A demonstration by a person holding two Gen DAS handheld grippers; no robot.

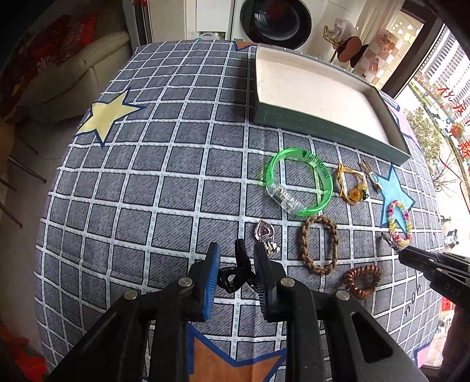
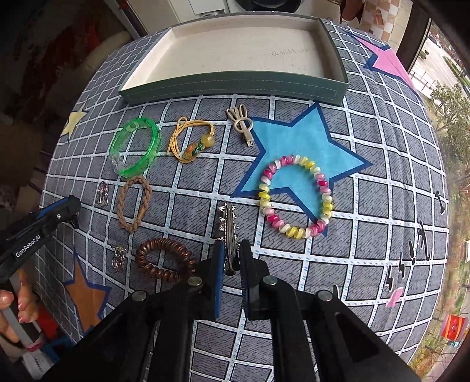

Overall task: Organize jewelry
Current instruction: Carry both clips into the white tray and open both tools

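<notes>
My left gripper (image 1: 236, 254) is shut on a black hair clip (image 1: 235, 274), held just above the cloth. My right gripper (image 2: 232, 249) is shut on a silver spiked hair clip (image 2: 230, 232); it also shows in the left wrist view (image 1: 411, 254). An empty green tray with a cream lining (image 1: 323, 132) (image 2: 235, 85) stands at the far side. On the cloth lie a green bangle (image 1: 299, 183) (image 2: 136, 147), a yellow cord bracelet (image 2: 191, 141), a beige braided band (image 2: 133, 204), a copper spiral hair tie (image 2: 164, 260), a multicoloured bead bracelet (image 2: 296, 195), a beige clip (image 2: 242, 123) and clear heart charms (image 1: 265, 235).
The table carries a grey checked cloth with star patches (image 1: 108, 114). A sofa (image 1: 73, 70) stands to the left. A washing machine (image 1: 276, 20) is behind the table. A window (image 1: 434, 102) is on the right. More clear charms (image 2: 119, 258) lie near the copper hair tie.
</notes>
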